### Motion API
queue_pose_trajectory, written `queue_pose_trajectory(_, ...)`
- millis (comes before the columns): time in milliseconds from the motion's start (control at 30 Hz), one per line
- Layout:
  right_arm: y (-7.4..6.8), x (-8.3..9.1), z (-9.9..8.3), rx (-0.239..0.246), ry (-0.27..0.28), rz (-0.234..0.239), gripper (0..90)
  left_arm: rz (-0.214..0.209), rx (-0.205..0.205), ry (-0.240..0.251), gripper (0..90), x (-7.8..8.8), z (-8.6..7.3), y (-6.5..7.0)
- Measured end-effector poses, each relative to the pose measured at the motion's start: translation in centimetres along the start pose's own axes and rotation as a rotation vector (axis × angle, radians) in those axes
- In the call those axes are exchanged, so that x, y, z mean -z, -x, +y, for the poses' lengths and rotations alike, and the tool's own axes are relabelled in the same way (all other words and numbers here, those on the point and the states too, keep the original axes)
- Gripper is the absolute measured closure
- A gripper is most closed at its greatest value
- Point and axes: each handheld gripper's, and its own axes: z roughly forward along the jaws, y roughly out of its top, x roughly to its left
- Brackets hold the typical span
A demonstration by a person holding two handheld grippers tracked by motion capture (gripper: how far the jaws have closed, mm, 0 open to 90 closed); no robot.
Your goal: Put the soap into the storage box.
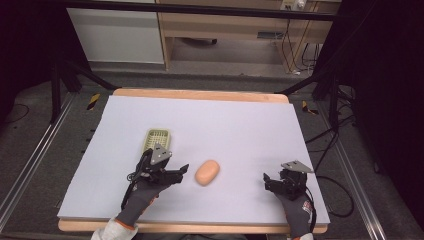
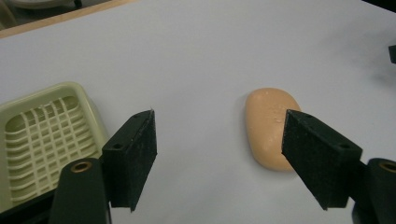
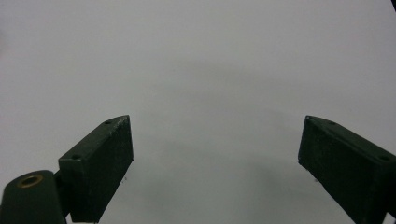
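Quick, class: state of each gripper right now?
Left gripper: open, holding nothing, soap just ahead.
Right gripper: open, holding nothing.

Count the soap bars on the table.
1. The soap bar lies on the white table cover, just right of the left gripper and apart from the green soap dish. Nothing seems hidden.

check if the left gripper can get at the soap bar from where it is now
Probably yes. The left gripper is open, with the orange soap bar lying just ahead by one jaw, on bare white table. The soap dish sits off to the side, out of the way.
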Motion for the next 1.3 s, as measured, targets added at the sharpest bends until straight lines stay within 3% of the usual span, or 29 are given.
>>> queue_pose_trajectory(1300, -0.2, -0.1, 0.1, 0.007, -0.007, 0.012, 10.5, -0.069, -0.050, -0.070, 24.9, -4.7, 1.3, 3.4)
